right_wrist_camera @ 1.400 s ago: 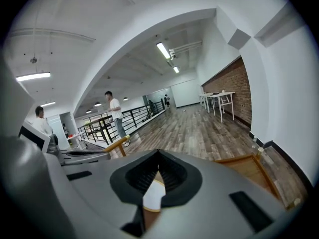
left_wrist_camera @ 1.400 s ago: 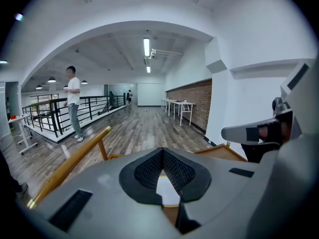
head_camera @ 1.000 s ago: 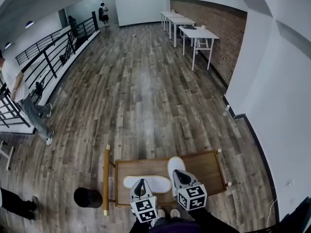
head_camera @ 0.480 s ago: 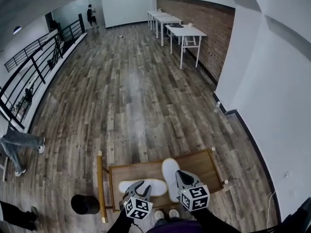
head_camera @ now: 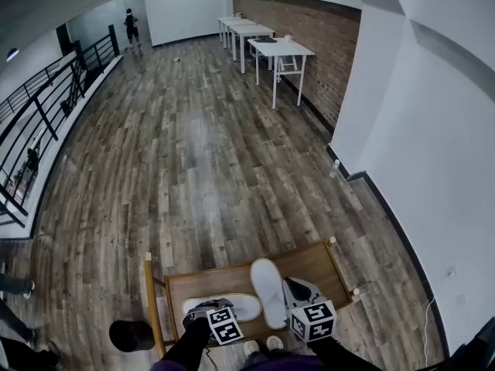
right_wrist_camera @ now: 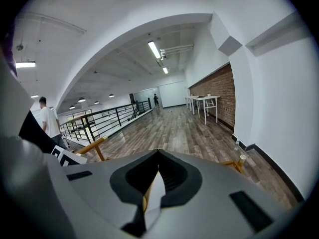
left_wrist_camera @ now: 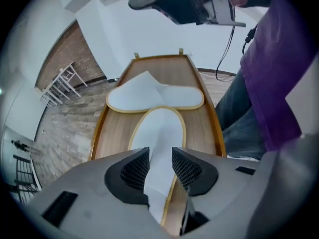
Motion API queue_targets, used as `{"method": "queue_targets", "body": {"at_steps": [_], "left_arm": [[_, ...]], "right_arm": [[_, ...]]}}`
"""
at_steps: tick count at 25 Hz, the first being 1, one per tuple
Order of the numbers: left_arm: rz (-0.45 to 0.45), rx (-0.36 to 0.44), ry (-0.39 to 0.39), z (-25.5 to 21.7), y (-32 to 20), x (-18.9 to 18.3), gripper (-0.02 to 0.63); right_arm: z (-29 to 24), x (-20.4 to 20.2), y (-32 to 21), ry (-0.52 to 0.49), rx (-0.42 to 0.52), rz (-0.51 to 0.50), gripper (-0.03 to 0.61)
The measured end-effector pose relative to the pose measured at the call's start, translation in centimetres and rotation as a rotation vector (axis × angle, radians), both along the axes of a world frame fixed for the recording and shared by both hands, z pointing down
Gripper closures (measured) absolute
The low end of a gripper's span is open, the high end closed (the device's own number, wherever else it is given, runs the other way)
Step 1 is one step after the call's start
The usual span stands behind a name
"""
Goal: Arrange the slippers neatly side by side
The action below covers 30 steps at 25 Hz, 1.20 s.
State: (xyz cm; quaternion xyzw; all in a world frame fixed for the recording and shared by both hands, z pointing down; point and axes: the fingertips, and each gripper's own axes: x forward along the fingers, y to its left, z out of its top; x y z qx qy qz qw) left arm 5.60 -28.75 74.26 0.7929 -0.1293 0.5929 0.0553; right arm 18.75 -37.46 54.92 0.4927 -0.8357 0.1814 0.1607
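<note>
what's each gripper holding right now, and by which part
The right gripper is shut on one slipper, at its edge. The left gripper is opening; the other slipper lies between its jaws, unheld.

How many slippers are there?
2. The crosswise white fabric slipper lies on the wooden tray's left, between the left gripper's opening jaws. The lengthwise white slipper lies right of it, pinched by the right gripper. None seems hidden.
</note>
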Motion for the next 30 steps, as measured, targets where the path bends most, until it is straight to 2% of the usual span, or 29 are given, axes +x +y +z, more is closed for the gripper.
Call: {"method": "queue_targets", "body": {"at_steps": [3, 7, 10, 11, 12, 13, 15, 20, 26, 30], "left_arm": [[0.021, -0.026, -0.046, 1.0, -0.3, -0.4, 0.499], [0.021, -0.001, -0.068, 1.3, -1.1, -0.6, 0.500], [-0.023, -0.011, -0.070, 1.4, -1.3, -0.7, 0.502], [-0.046, -0.008, -0.078, 1.4, -1.4, -0.9, 0.513], [-0.075, -0.004, -0.089, 1.4, -1.5, -1.1, 0.554], [-0.110, -0.007, -0.099, 1.4, -1.6, -1.2, 0.589], [-0.198, -0.039, -0.101, 1.2, -1.5, -1.2, 0.598], [-0.448, -0.123, -0.023, -0.1, -2.3, -1.5, 0.603], [-0.771, -0.301, 0.155, -2.8, -3.0, -2.2, 0.604], [-0.922, -0.356, 0.289, -4.6, -4.0, -2.3, 0.604]], "right_arm": [[0.3, 0.6, -0.3, 0.006, -0.007, 0.017, 0.580], [0.6, 1.2, -0.7, 0.007, -0.019, 0.039, 0.580], [0.5, 1.1, -1.1, 0.009, -0.019, 0.041, 0.580], [0.5, 1.0, -1.1, 0.009, -0.018, 0.040, 0.580], [0.4, 1.0, -1.1, 0.009, -0.017, 0.040, 0.580], [0.4, 1.0, -1.2, 0.009, -0.017, 0.041, 0.580], [0.5, 0.9, -1.2, 0.008, -0.017, 0.040, 0.580], [0.5, 0.1, -1.2, 0.007, -0.018, 0.019, 0.580], [0.6, -0.4, -1.1, 0.002, -0.013, 0.007, 0.580], [0.4, -0.6, -0.9, 0.000, -0.012, 0.001, 0.580]]}}
